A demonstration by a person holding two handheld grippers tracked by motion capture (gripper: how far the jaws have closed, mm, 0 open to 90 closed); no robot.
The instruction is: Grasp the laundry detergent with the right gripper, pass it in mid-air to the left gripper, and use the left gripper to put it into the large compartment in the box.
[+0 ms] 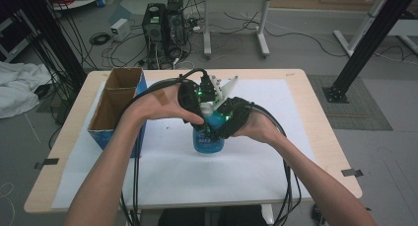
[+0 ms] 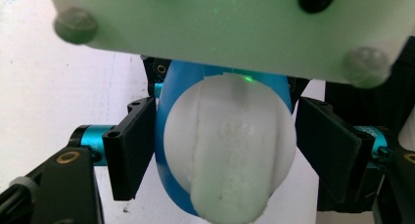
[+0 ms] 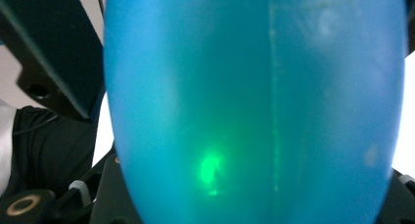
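Two grippers at one blue bottle (image 1: 209,139), upright near the middle of the table (image 1: 296,88) on a white sheet (image 1: 256,167). Left gripper (image 1: 199,98) over the bottle's top from the left; right gripper (image 1: 224,118) against the body from the right, both crowding the bottle's upper half and hiding it in the high view. Left gripper view: white cap (image 2: 230,145), rounded, ribbed, matte plastic, between flat black pads (image 2: 129,153), left pad at the blue shoulder, right pad with a narrow gap beside the cap; jaws partly drawn in, not visibly pressing. Right gripper view: translucent blue plastic wall (image 3: 254,106), smooth, with a vertical moulded seam and a green light spot, close up between the jaws; jaws closed onto the bottle's body. Open cardboard box (image 1: 116,107), brown inside, blue outside, two compartments, at the table's left edge, well apart from the bottle. Black cables (image 1: 135,186) trailing off the near edge. Pale wood tabletop, rounded corners.
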